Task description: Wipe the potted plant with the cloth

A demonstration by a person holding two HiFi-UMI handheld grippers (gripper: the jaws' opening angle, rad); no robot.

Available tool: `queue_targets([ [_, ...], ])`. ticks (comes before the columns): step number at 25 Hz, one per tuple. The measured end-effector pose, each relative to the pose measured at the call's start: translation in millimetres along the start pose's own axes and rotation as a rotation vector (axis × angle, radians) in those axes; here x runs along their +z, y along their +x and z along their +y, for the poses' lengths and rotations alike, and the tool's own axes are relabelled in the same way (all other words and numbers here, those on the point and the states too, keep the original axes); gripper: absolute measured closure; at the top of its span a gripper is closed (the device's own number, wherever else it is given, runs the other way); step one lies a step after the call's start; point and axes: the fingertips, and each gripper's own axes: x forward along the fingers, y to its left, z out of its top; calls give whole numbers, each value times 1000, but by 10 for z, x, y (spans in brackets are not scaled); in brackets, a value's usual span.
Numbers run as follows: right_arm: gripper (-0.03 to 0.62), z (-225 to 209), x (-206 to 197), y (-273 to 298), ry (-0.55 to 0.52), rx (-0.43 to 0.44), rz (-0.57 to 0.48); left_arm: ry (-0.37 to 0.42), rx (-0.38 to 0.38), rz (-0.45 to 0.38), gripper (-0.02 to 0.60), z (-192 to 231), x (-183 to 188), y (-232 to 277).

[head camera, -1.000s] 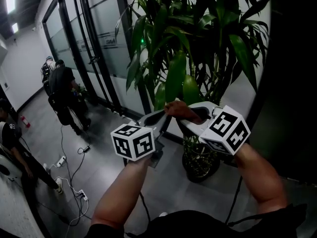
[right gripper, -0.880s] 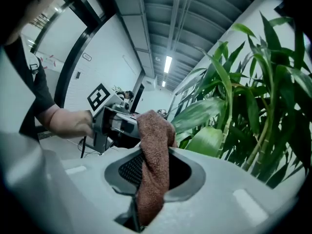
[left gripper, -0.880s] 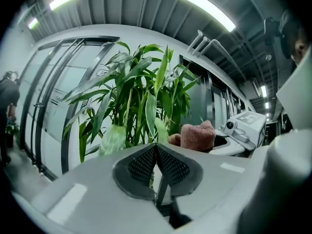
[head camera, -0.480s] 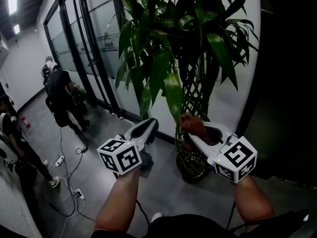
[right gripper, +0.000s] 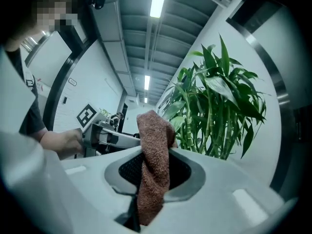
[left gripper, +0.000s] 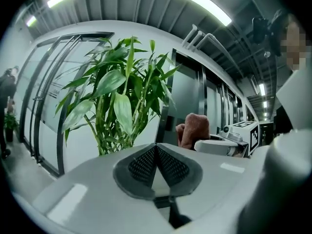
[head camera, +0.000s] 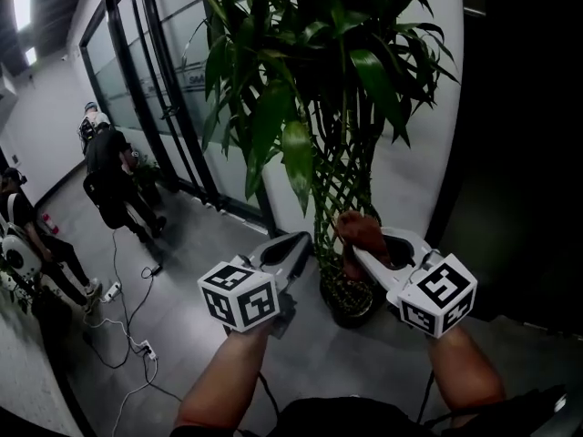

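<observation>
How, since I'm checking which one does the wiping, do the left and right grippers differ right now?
The left gripper is shut on nothing; the right gripper is shut on the brown cloth. In the head view the right gripper is close beside the braided stems, while the left gripper sits further to their left. Both point toward the plant.

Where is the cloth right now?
The reddish-brown cloth is clamped in the right gripper, right of centre in the head view, just right of the potted plant's braided stems.
</observation>
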Motion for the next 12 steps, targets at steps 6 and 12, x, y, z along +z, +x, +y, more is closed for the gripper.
queue_targets([
  [6,523,109,8,-291,2,-58,22,6,-69,25,565,-424,-78,-33],
  [12,523,215,0,-530,-16,-110,56,-9,-116,-2,564,-651,9,-93],
])
